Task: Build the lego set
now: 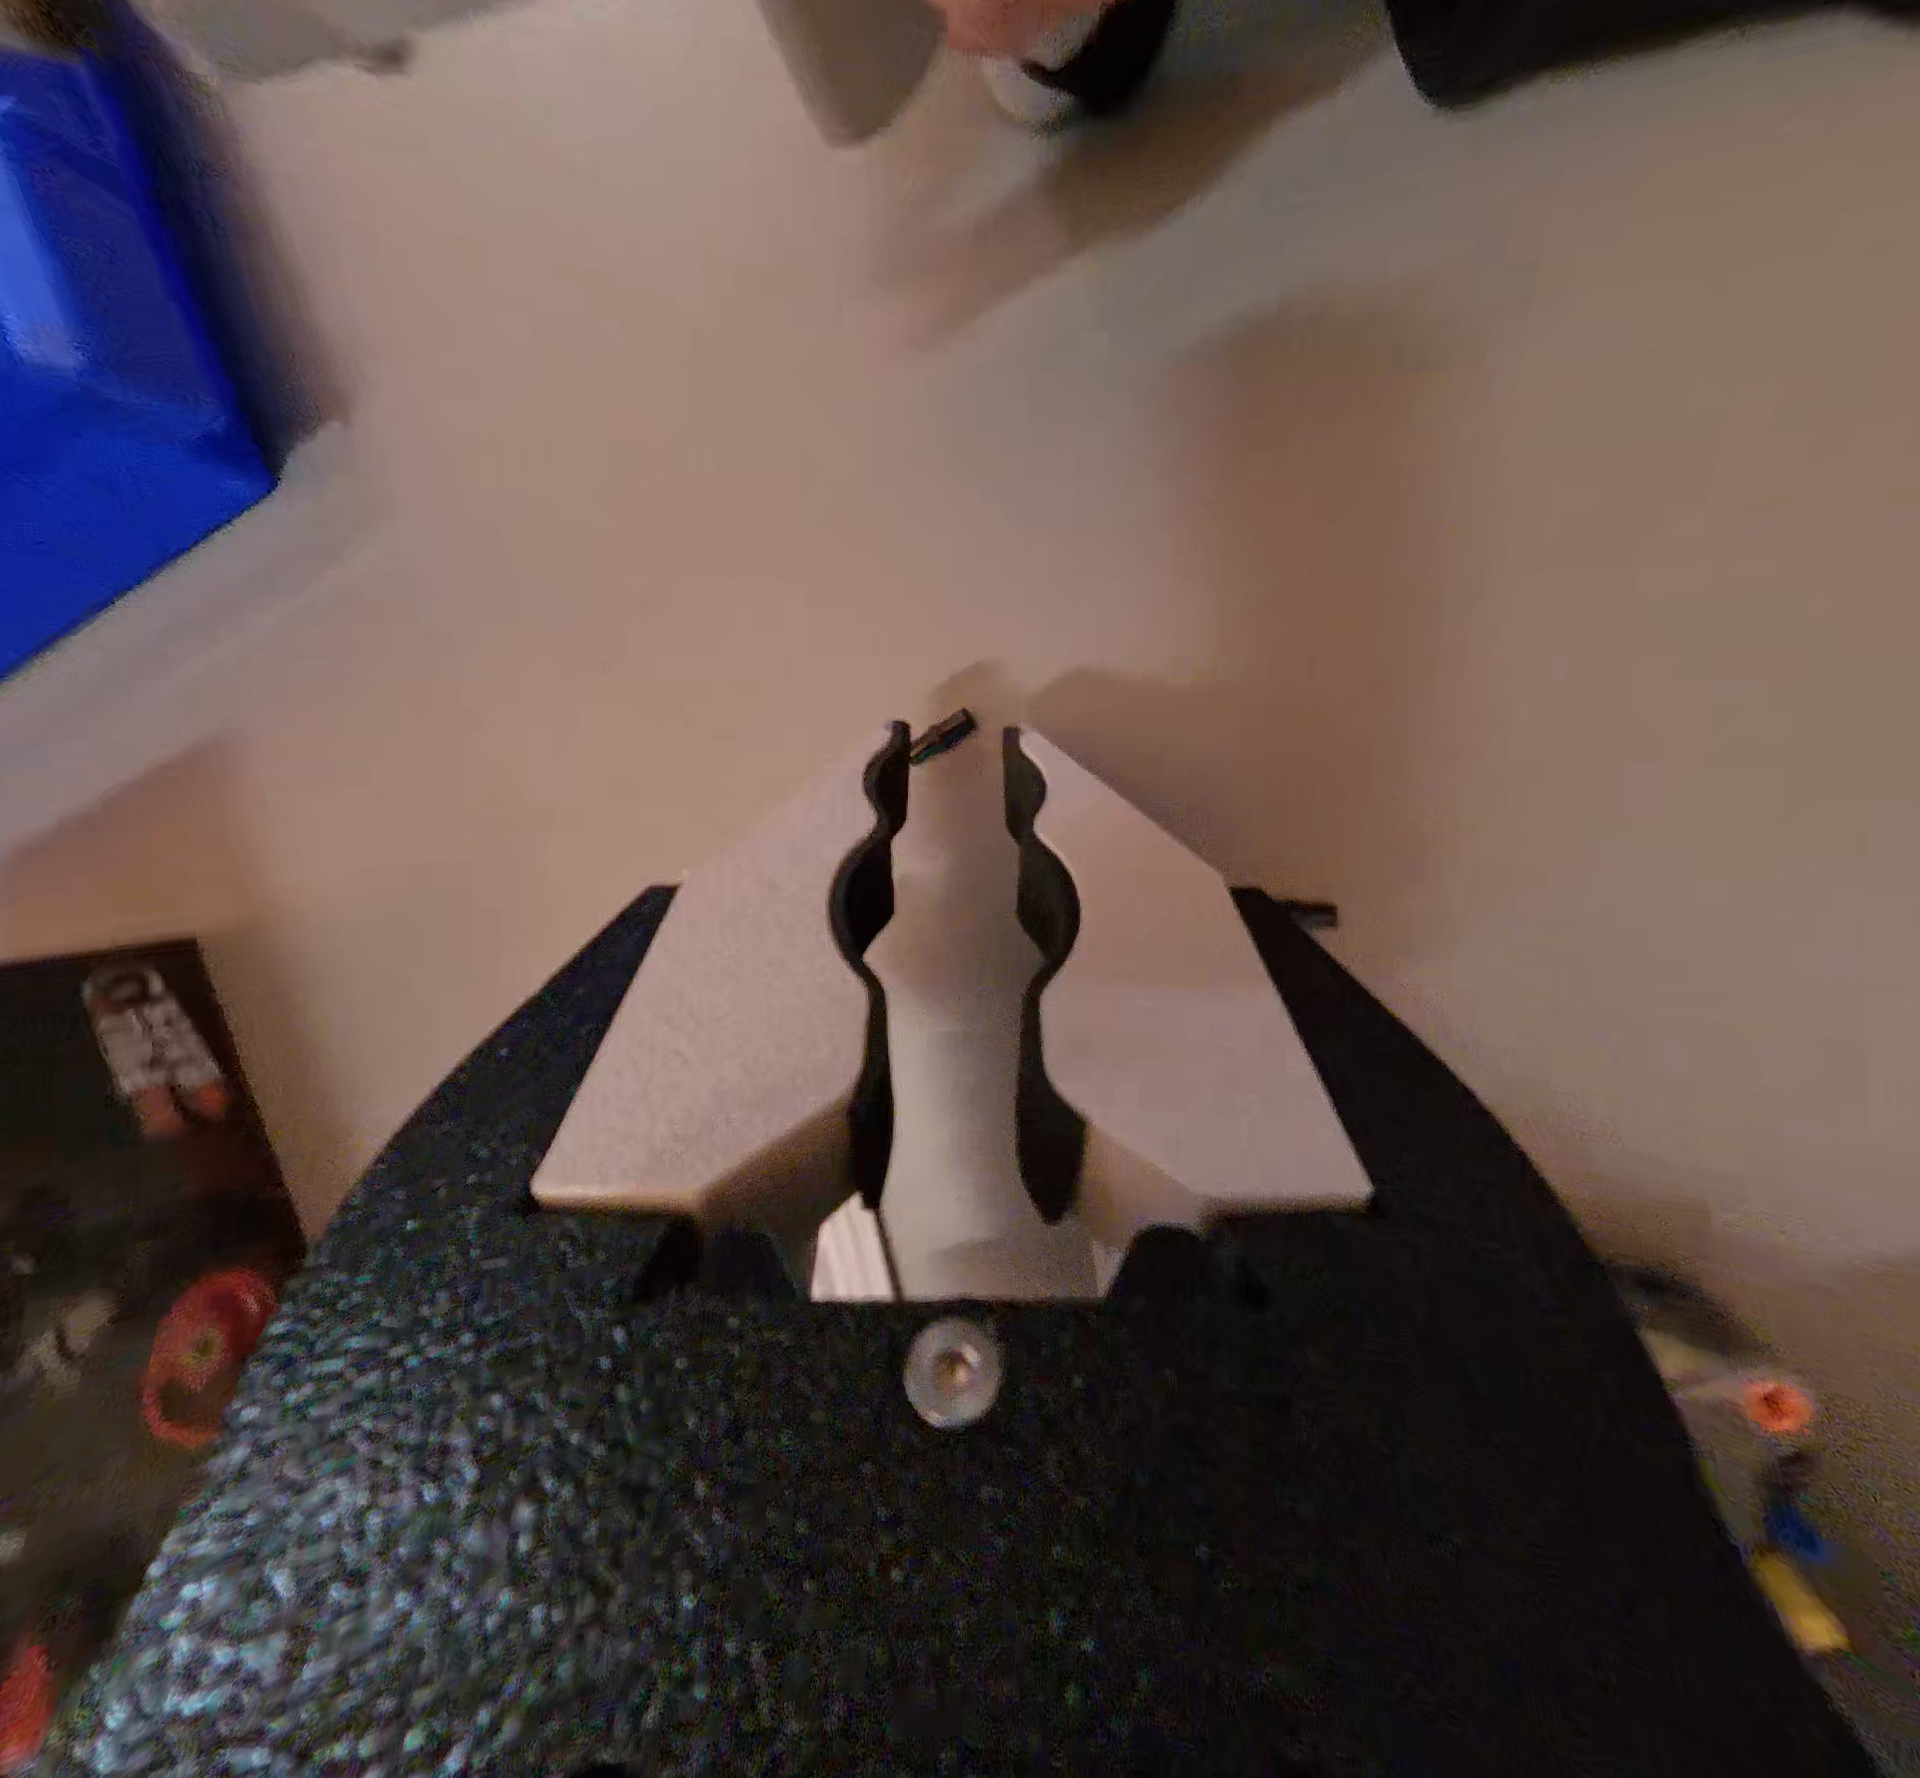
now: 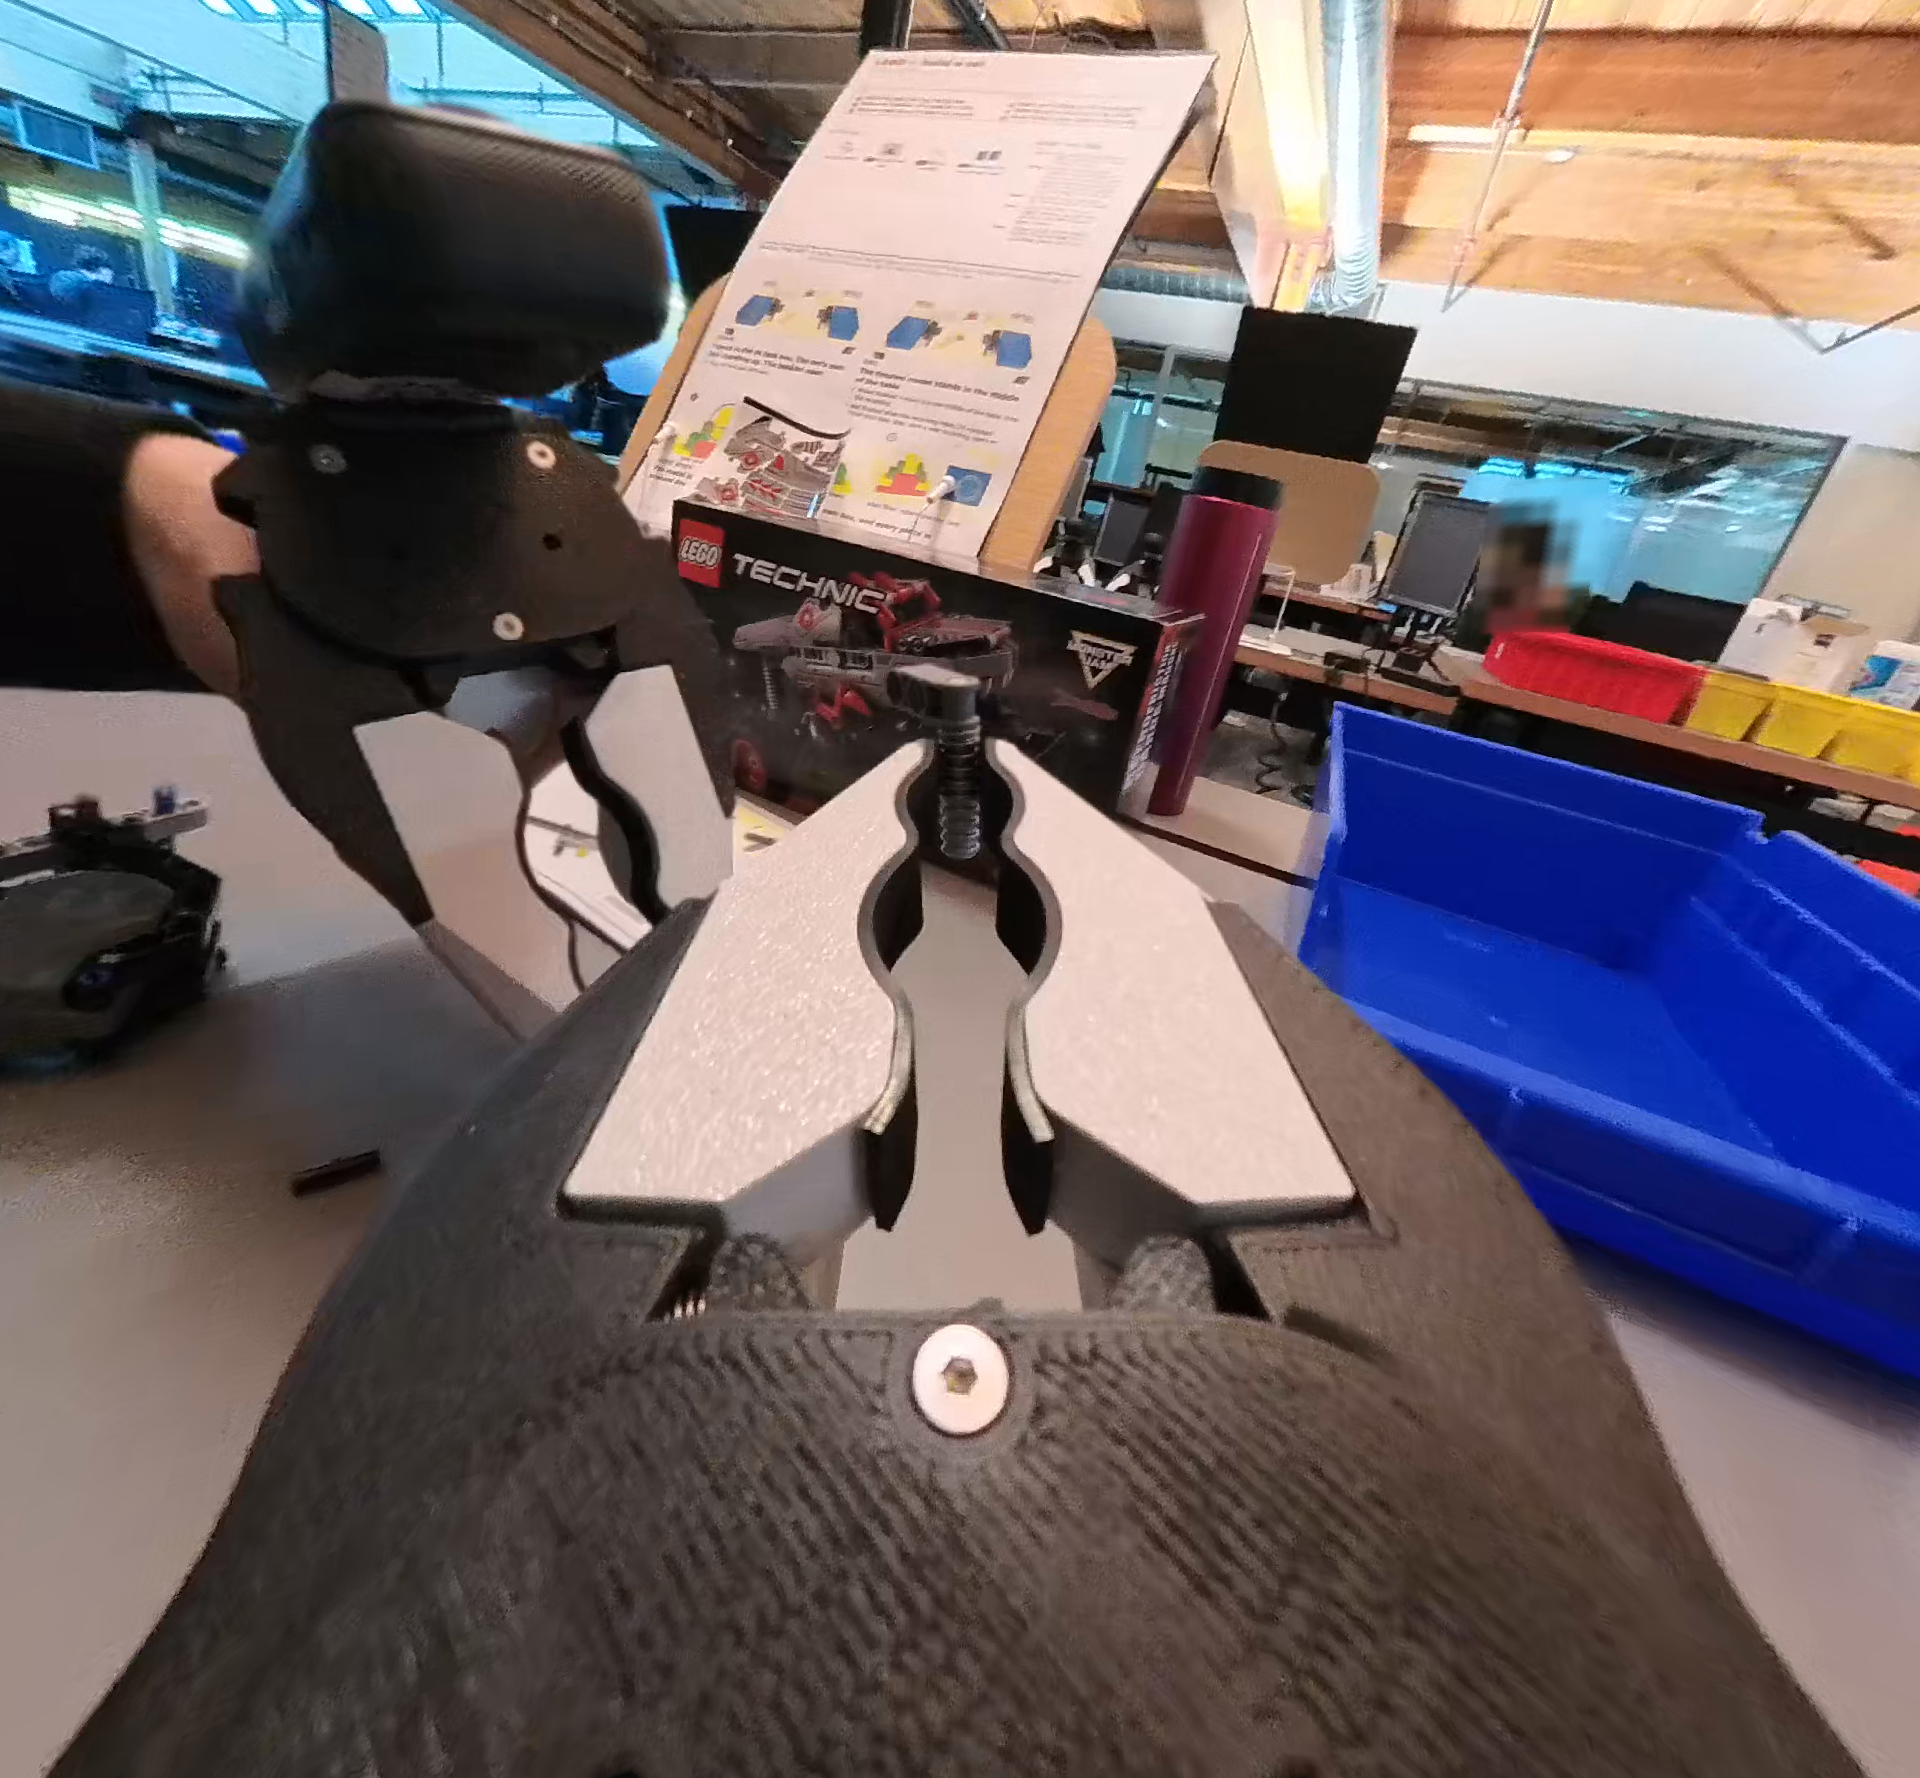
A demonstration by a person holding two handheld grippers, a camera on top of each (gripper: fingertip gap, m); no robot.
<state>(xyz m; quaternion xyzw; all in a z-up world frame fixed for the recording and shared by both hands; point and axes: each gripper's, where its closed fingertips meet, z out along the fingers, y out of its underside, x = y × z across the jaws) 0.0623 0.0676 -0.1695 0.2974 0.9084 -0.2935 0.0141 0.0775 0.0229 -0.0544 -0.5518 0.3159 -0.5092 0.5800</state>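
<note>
Between the tips of the right gripper (image 2: 957,772) stands a black spring shock absorber (image 2: 954,772), clamped upright in front of the lego box (image 2: 914,658). Left of that box, the left gripper (image 1: 951,741) hangs over the table (image 1: 623,440), fingers slightly parted, a small black pin (image 1: 938,737) at its left tip. A blue bin (image 2: 1621,1032) sits right of the box.

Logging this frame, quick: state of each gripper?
Left gripper: open, small black pin at the tips, not clamped.
Right gripper: shut on shock absorber.
</note>
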